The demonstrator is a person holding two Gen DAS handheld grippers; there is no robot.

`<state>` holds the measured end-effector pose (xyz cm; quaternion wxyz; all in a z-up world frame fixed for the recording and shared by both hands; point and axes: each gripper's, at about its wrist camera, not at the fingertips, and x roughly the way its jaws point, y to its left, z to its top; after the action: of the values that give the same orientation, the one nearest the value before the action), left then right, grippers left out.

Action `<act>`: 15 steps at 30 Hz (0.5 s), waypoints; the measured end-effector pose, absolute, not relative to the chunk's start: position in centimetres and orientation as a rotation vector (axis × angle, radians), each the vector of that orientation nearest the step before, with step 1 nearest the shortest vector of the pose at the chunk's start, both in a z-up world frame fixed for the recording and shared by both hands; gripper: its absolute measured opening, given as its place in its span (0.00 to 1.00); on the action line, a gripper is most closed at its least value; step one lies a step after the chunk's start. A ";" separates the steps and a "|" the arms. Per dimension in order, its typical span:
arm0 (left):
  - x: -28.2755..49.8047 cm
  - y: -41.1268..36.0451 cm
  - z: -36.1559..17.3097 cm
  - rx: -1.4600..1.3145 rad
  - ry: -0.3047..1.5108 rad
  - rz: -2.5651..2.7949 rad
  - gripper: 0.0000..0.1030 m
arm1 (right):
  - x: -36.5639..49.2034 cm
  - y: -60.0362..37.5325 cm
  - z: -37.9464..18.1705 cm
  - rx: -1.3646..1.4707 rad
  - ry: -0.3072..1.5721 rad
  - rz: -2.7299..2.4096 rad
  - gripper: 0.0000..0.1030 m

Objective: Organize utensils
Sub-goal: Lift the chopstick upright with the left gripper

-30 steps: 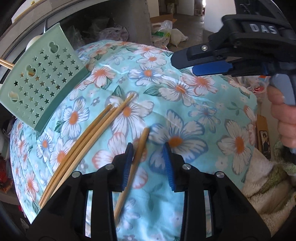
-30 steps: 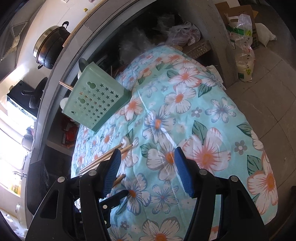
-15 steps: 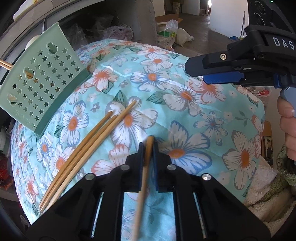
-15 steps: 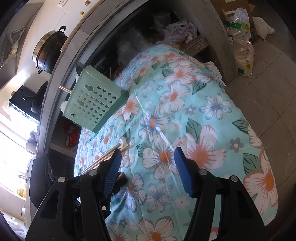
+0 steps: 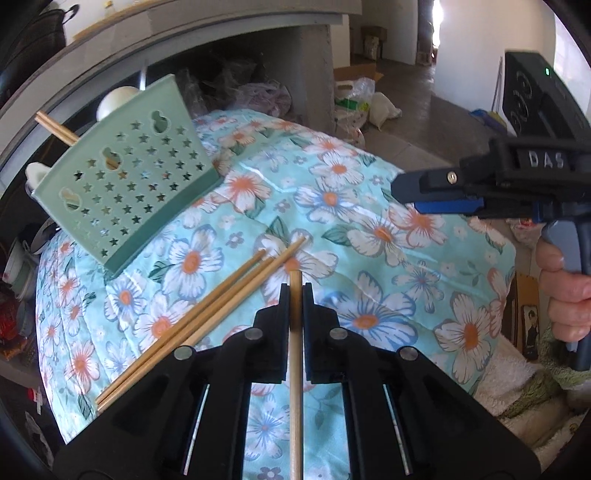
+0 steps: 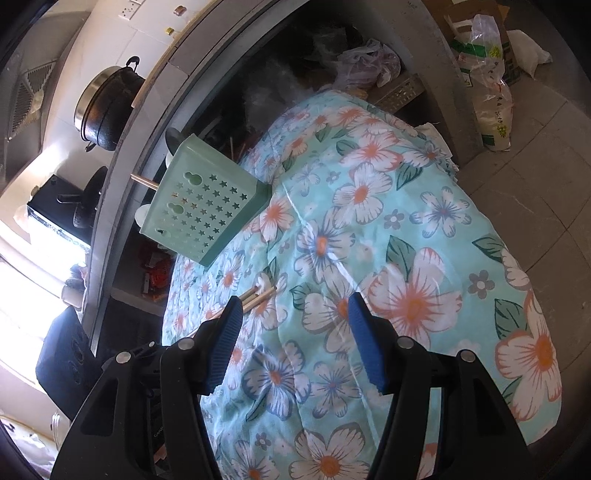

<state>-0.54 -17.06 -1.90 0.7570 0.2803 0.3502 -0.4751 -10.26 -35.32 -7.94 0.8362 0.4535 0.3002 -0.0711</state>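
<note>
My left gripper (image 5: 295,291) is shut on a wooden chopstick (image 5: 295,387) that runs straight back between the jaws, lifted off the floral cloth (image 5: 369,258). Three more chopsticks (image 5: 207,317) lie side by side on the cloth to its left; their tips show in the right wrist view (image 6: 258,293). A green perforated utensil holder (image 5: 129,188) stands tilted at the far left with chopsticks (image 5: 55,127) poking out of its top; it also shows in the right wrist view (image 6: 207,199). My right gripper (image 6: 295,332) is open and empty above the cloth, and shows in the left wrist view (image 5: 439,194).
A concrete counter (image 5: 221,33) curves behind the table, with a black pot (image 6: 105,107) on it. Plastic bags (image 6: 487,48) and a box sit on the floor at the far right. A towel (image 5: 517,387) lies at the table's right edge.
My left gripper closed on the single chopstick, straightened it between the jaws and lifted it. The right gripper drew back to the right and stayed open.
</note>
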 end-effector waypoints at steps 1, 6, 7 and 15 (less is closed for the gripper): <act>-0.5 -16.8 -1.6 0.596 0.759 -1.030 0.05 | -10.2 -35.2 -7.9 0.964 0.634 -0.145 0.56; 0.2 -14.8 0.3 0.511 0.726 -0.993 0.05 | -9.9 -34.6 -7.8 0.990 0.636 -0.111 0.53; 0.4 -14.3 0.7 0.492 0.718 -0.984 0.05 | -9.7 -34.5 -7.8 0.995 0.636 -0.104 0.53; 2.4 -11.5 3.3 0.363 0.671 -0.918 0.05 | -8.2 -33.1 -8.1 1.053 0.663 -0.041 0.48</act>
<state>2.35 -11.54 3.30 0.8270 0.1709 0.3161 -0.4323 -8.20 -33.15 -8.07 0.8124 0.4932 0.3103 -0.0192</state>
